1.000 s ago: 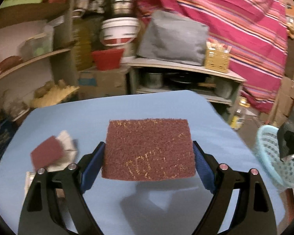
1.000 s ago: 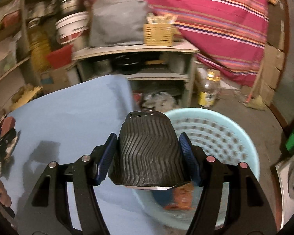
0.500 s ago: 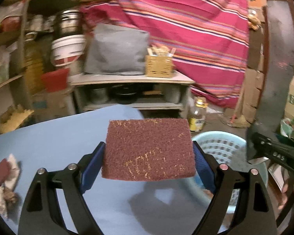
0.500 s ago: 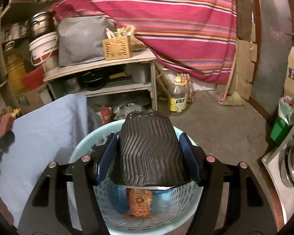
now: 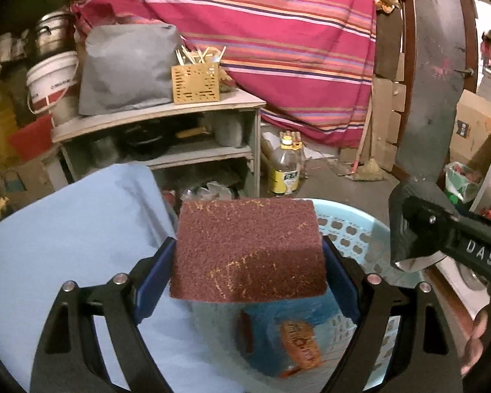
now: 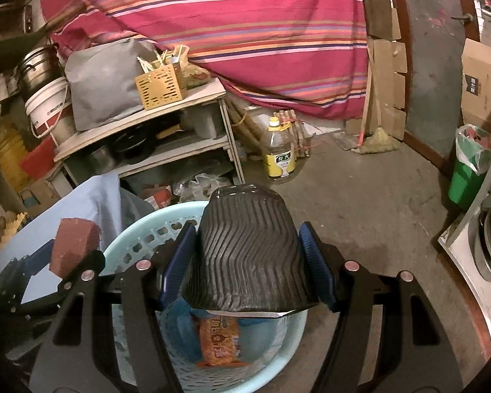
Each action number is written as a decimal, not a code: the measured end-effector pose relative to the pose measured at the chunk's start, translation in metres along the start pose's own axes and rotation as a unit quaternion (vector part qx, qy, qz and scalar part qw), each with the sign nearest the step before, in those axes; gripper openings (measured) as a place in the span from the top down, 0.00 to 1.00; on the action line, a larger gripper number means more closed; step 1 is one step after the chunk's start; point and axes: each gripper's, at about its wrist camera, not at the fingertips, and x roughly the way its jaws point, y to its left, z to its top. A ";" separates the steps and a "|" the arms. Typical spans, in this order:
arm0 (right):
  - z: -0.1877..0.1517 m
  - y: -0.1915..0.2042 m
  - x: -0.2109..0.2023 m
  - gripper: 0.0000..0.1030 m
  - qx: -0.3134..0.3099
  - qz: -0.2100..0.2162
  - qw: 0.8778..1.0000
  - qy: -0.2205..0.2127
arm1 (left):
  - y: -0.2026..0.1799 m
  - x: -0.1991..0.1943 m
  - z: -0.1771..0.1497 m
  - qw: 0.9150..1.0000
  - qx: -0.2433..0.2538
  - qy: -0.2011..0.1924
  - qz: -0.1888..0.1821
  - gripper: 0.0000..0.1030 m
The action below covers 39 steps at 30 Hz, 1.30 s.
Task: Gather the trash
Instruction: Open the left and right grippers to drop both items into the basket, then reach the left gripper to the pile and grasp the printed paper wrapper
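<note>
My left gripper (image 5: pixel 248 265) is shut on a maroon scouring sponge (image 5: pixel 248 249) and holds it over the near rim of a light blue perforated basket (image 5: pixel 360 229). My right gripper (image 6: pixel 248 258) is shut on a black ribbed paper cup (image 6: pixel 248 249), held above the same basket (image 6: pixel 140 245). An orange snack wrapper (image 6: pixel 217 337) and blue trash lie in the basket; the wrapper also shows in the left wrist view (image 5: pixel 299 344). The left gripper with the sponge (image 6: pixel 73 242) shows at the left of the right wrist view. The right gripper with the cup (image 5: pixel 409 226) shows at the right of the left wrist view.
A table with a blue cloth (image 5: pixel 65 229) lies left of the basket. Behind stand a wooden shelf unit (image 5: pixel 167 114) with a grey bag and yellow box, an oil bottle (image 6: pixel 278 154) on the floor, a striped red cloth, and a green bin (image 6: pixel 468 170) at right.
Both grippers have swung right from over the blue table to above the basket, each still holding its item. The table trash pile has left the view.
</note>
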 end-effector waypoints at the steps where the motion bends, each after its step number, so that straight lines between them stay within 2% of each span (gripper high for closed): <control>1: 0.000 -0.002 0.001 0.37 0.002 0.000 1.000 0.001 | 0.000 0.001 0.001 1.000 -0.004 0.004 -0.008 0.17; 5: -0.001 0.000 0.003 0.37 -0.001 0.001 1.000 0.006 | 0.002 -0.001 0.007 1.000 -0.008 0.004 -0.014 0.12; 13: 0.000 0.019 0.011 0.36 -0.014 0.013 1.000 0.016 | 0.036 -0.028 0.003 0.999 -0.029 -0.012 0.014 0.12; 15: 0.000 0.028 0.012 0.21 -0.020 0.014 1.000 0.018 | 0.053 -0.038 -0.002 0.999 -0.036 -0.014 0.025 0.12; 17: -0.001 0.038 0.009 0.13 -0.028 0.004 1.000 0.007 | 0.069 -0.048 -0.007 0.998 -0.040 -0.014 0.042 0.12; 21: -0.001 0.056 0.004 0.04 -0.043 0.000 0.999 -0.001 | 0.105 -0.076 -0.017 0.996 -0.041 -0.020 0.079 0.12; 24: -0.003 0.071 0.000 0.04 -0.047 -0.005 0.999 -0.007 | 0.137 -0.100 -0.027 0.993 -0.050 -0.026 0.104 0.11; 26: -0.006 0.082 -0.001 0.04 -0.045 0.003 0.999 -0.006 | 0.164 -0.117 -0.037 0.990 -0.062 -0.028 0.123 0.07; 30: -0.015 0.108 -0.001 0.04 -0.048 0.013 0.999 -0.001 | 0.218 -0.144 -0.057 0.981 -0.081 -0.023 0.175 0.07; 36: -0.030 0.159 0.000 0.04 -0.080 0.030 0.996 0.009 | 0.295 -0.178 -0.097 0.965 -0.129 0.003 0.229 0.07; 39: -0.039 0.184 0.000 0.04 -0.099 0.042 0.994 0.013 | 0.320 -0.191 -0.118 0.958 -0.125 0.022 0.259 0.07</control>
